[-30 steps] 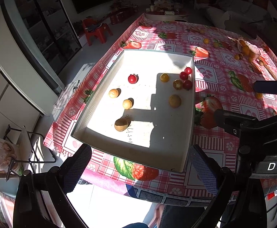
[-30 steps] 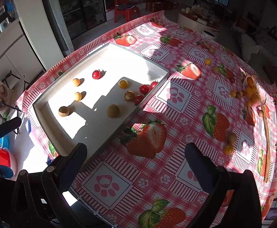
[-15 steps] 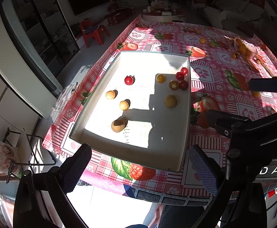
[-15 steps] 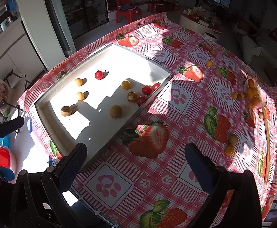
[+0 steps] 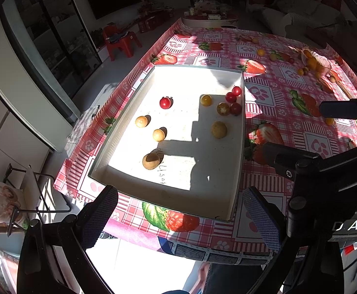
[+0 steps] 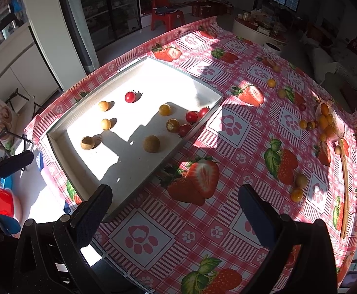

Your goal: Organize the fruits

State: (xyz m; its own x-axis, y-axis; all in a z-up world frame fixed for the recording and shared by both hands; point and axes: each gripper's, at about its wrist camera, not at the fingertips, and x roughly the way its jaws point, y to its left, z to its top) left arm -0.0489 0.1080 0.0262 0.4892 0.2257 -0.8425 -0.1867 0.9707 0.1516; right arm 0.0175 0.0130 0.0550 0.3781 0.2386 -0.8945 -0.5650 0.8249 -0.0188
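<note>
A white tray (image 5: 239, 161) (image 6: 193, 132) lies on a strawberry-print tablecloth and holds several small fruits: a lone red tomato (image 5: 165, 103) (image 6: 130, 97), red tomatoes by the right wall (image 5: 231, 97), yellow ones (image 5: 205, 100), and brown round fruits (image 5: 151, 161) (image 6: 151, 143). More fruits spill from a torn bag (image 6: 330, 122) (image 5: 316, 61) at the table's far right, and two lie loose (image 6: 298, 187). My left gripper (image 5: 179, 216) is open and empty above the tray's near edge. My right gripper (image 6: 176, 210) is open and empty above the tablecloth, right of the tray.
The right gripper's body (image 5: 330, 171) fills the right of the left wrist view. A wooden stick (image 6: 344, 183) lies by the table's right edge. The table's near edge (image 5: 202, 247) drops to the floor. A red stool (image 6: 166, 16) stands beyond the table.
Both grippers have drawn back and up slightly, so the tray looks a little smaller and farther. The fruits have not moved. Both grippers stay open.
</note>
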